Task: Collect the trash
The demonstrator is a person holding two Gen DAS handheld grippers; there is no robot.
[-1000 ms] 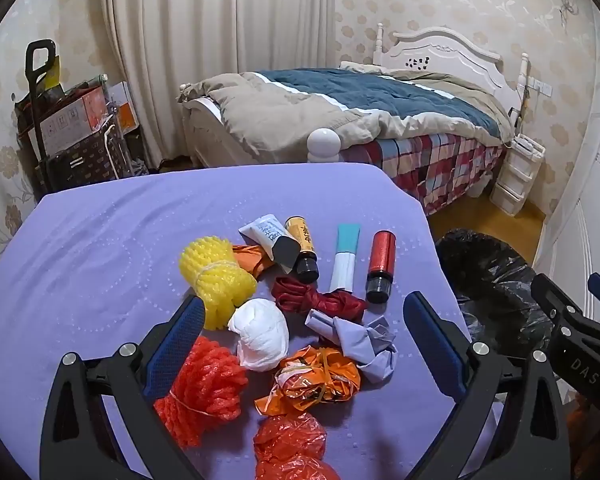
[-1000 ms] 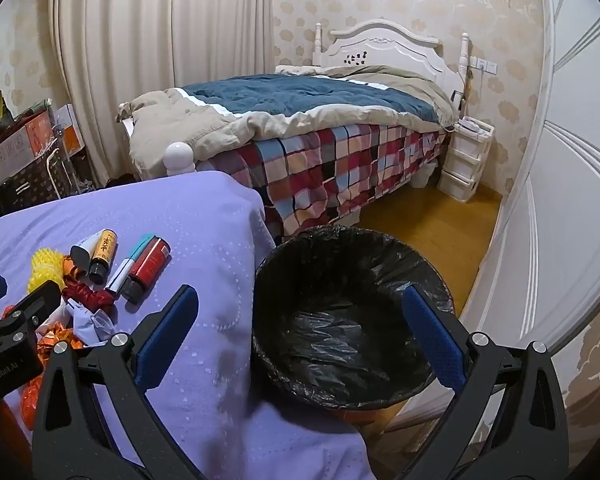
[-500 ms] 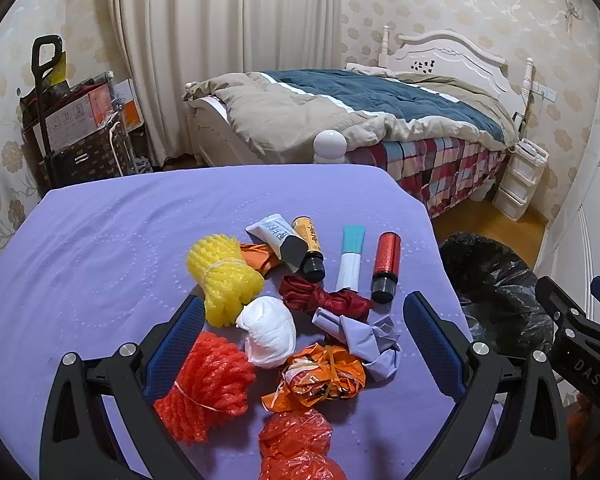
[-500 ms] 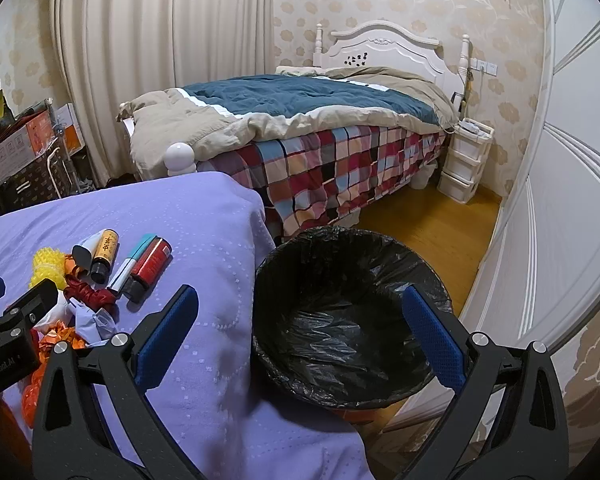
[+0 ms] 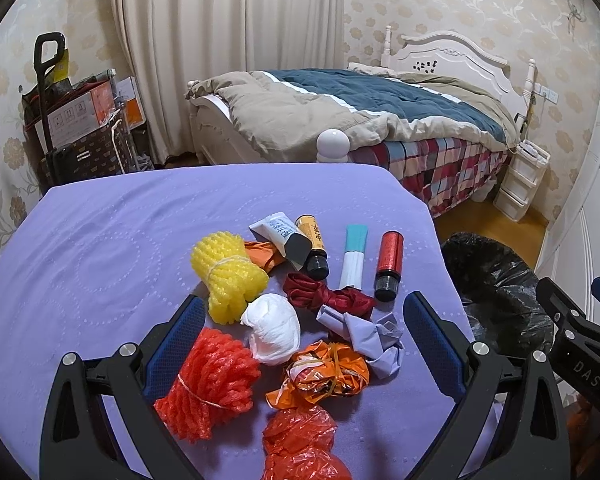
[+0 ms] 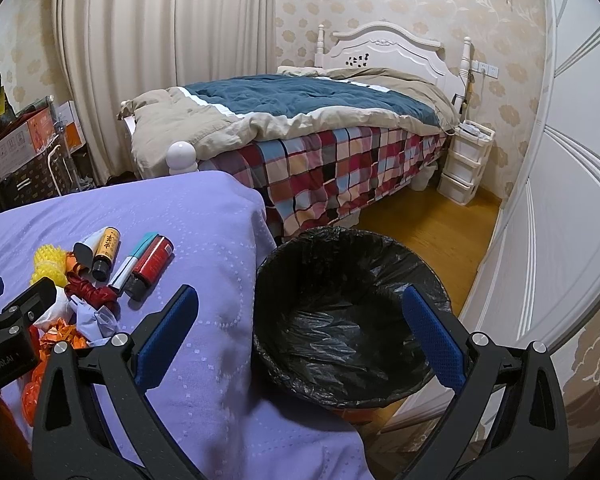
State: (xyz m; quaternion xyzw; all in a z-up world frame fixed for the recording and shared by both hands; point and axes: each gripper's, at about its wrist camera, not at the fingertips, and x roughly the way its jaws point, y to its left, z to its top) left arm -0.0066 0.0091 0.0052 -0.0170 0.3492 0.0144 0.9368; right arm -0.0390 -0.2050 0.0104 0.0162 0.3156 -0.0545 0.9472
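Observation:
Trash lies on a purple-covered table (image 5: 100, 248): a yellow foam net (image 5: 228, 276), a red foam net (image 5: 210, 386), a white wad (image 5: 274, 330), an orange wrapper (image 5: 326, 372), a red plastic bag (image 5: 300, 446), a lilac crumpled wrapper (image 5: 370, 336), a dark red ribbon (image 5: 324, 296), a white tube (image 5: 282, 234), an amber bottle (image 5: 312, 246), a teal-and-white tube (image 5: 354, 256) and a red bottle (image 5: 388, 260). My left gripper (image 5: 300, 340) is open above the pile. My right gripper (image 6: 300, 330) is open and empty over the rim of a black-lined bin (image 6: 348, 320).
The bin stands on the floor right of the table, also in the left wrist view (image 5: 496, 292). A bed (image 6: 320, 128) with a checked cover stands behind. A white drawer unit (image 6: 466, 160) is by the headboard. A trolley with boxes (image 5: 76, 128) stands at the far left.
The left gripper has drawn back and risen slightly, so the pile sits a little farther ahead. The right gripper has hardly moved. Both stay open.

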